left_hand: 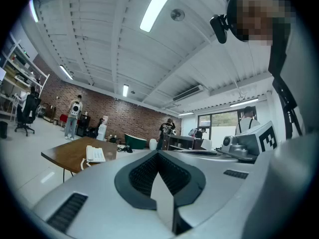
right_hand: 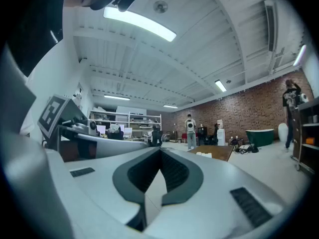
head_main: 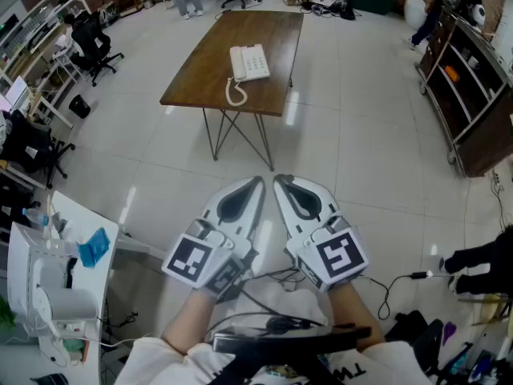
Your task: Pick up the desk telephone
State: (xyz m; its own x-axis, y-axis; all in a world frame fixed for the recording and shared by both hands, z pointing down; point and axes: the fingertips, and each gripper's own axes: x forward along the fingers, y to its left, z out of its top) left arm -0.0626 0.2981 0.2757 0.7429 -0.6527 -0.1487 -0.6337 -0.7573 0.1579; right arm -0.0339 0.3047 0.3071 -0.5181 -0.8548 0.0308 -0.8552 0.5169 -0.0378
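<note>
Though neither holds anything, left gripper [head_main: 256, 183] and right gripper [head_main: 279, 183] fully closed, side by side, desk telephone [head_main: 249, 62] well ahead of both, on wooden table [head_main: 200, 74]

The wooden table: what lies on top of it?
A white desk telephone and its coiled cord lie on the wooden table. The tabletop under the telephone is covered.

There is one brown wooden desk [head_main: 200, 79] and one white desk telephone [head_main: 249, 62]. Two white plastic grippers show: the left gripper [head_main: 257, 183] and the right gripper [head_main: 278, 182].
</note>
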